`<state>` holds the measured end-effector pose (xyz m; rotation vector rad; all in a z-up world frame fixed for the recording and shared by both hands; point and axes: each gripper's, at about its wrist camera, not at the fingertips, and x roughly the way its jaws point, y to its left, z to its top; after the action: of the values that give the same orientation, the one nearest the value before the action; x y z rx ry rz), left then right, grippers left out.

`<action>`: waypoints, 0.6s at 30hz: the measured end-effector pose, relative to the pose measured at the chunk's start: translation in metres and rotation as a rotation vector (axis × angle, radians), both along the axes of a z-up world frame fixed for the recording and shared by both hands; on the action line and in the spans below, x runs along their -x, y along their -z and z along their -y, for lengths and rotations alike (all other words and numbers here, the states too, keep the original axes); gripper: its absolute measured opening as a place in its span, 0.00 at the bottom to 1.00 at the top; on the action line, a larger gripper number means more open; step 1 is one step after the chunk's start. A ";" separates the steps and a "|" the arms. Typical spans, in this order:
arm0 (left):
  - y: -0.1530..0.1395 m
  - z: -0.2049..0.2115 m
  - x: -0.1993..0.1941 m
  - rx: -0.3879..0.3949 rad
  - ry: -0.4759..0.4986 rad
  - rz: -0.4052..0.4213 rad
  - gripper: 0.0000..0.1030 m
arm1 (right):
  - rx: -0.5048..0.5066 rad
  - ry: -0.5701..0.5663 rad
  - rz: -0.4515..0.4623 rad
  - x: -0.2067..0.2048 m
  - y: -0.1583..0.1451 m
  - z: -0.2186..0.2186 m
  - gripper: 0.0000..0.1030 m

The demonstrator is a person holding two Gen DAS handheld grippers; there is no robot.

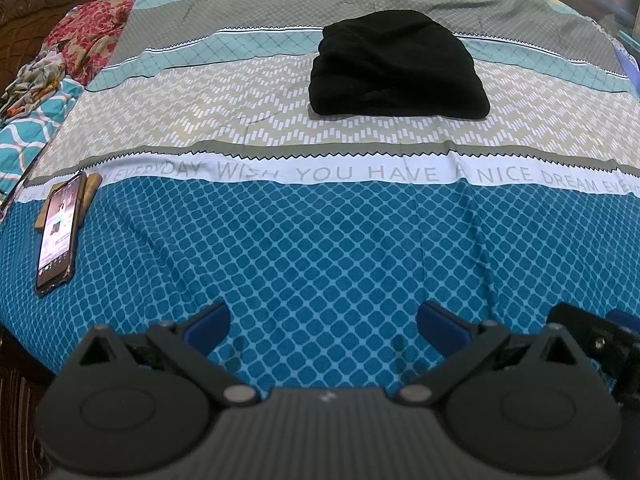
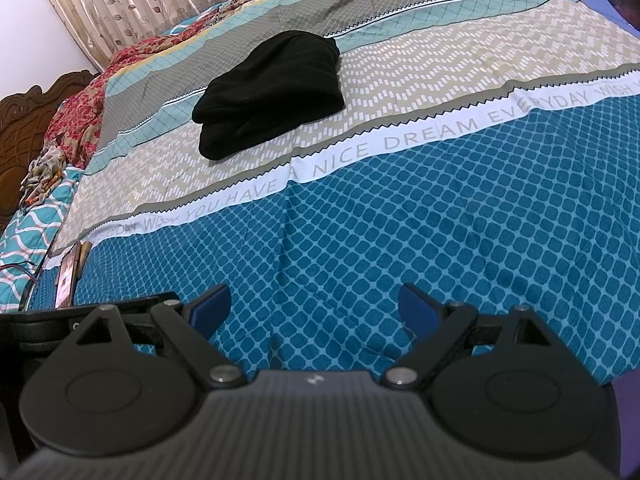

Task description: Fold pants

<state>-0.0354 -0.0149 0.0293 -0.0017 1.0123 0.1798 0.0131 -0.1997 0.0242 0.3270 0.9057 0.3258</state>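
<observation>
Black pants (image 1: 396,66) lie folded into a compact bundle on the patterned bedsheet (image 1: 320,248), in the middle of the bed. They also show in the right wrist view (image 2: 272,92). My left gripper (image 1: 322,324) is open and empty, low over the blue part of the sheet near the bed's front edge, well short of the pants. My right gripper (image 2: 314,308) is open and empty too, beside the left one, also far from the pants.
A phone (image 1: 58,228) lies on a wooden piece at the bed's left front. Red floral bedding (image 1: 92,32) and a carved wooden headboard (image 2: 20,128) are at the left. A curtain (image 2: 160,0) hangs behind.
</observation>
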 end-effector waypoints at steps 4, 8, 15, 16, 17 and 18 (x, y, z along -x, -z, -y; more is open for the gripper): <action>0.000 0.000 0.000 -0.001 -0.001 0.000 1.00 | 0.001 0.000 0.003 0.000 0.000 0.000 0.90; -0.001 0.000 0.000 -0.002 -0.004 0.000 1.00 | 0.001 0.001 0.002 0.000 -0.001 0.000 0.90; -0.003 0.000 0.001 -0.003 0.009 0.007 1.00 | 0.000 0.004 0.006 0.001 -0.001 0.000 0.90; -0.004 0.000 0.001 -0.002 0.013 0.010 1.00 | 0.000 0.004 0.006 0.001 -0.001 0.000 0.90; -0.005 0.000 0.001 -0.001 0.015 0.015 1.00 | 0.000 0.004 0.007 0.000 -0.001 0.001 0.90; -0.007 0.000 0.002 0.000 0.018 0.023 1.00 | 0.000 0.004 0.008 0.001 -0.001 0.001 0.90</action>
<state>-0.0369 -0.0145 0.0360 0.0051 0.9895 0.1634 0.0126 -0.2003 0.0254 0.3277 0.8975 0.3235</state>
